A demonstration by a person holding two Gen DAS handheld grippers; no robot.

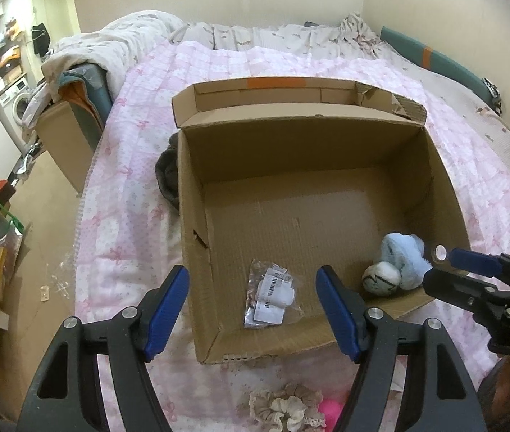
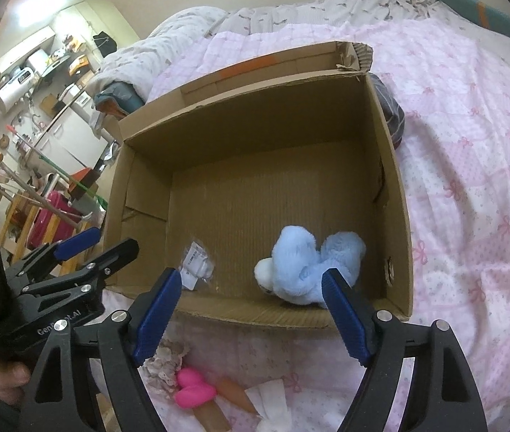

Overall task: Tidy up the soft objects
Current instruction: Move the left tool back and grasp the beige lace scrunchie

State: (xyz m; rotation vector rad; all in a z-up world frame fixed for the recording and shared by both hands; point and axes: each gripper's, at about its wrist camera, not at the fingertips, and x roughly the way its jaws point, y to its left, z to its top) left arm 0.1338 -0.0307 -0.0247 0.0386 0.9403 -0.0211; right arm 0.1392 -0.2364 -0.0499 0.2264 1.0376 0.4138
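An open cardboard box (image 1: 190, 194) (image 2: 395, 194) sits on the pink bed. A light blue plush toy (image 2: 309, 270) (image 1: 402, 255) lies in its near right corner. A small plastic packet (image 1: 269, 295) (image 2: 197, 264) lies on the box floor at the near left. My left gripper (image 1: 253, 306) is open and empty above the box's near edge; it also shows in the right wrist view (image 2: 93, 248). My right gripper (image 2: 251, 309) is open and empty just in front of the plush; it also shows in the left wrist view (image 1: 431, 262). A frilly scrunchie (image 1: 287, 410) (image 2: 163, 363) and a pink soft toy (image 2: 192, 388) (image 1: 330, 410) lie on the bed before the box.
A dark cloth item (image 1: 168, 176) lies against the box's left outer wall, and another (image 2: 391, 115) at its right. White tissue (image 2: 269, 399) and a tan object (image 2: 219, 406) lie near the pink toy. The bed's left edge drops to a cluttered floor (image 1: 39, 252).
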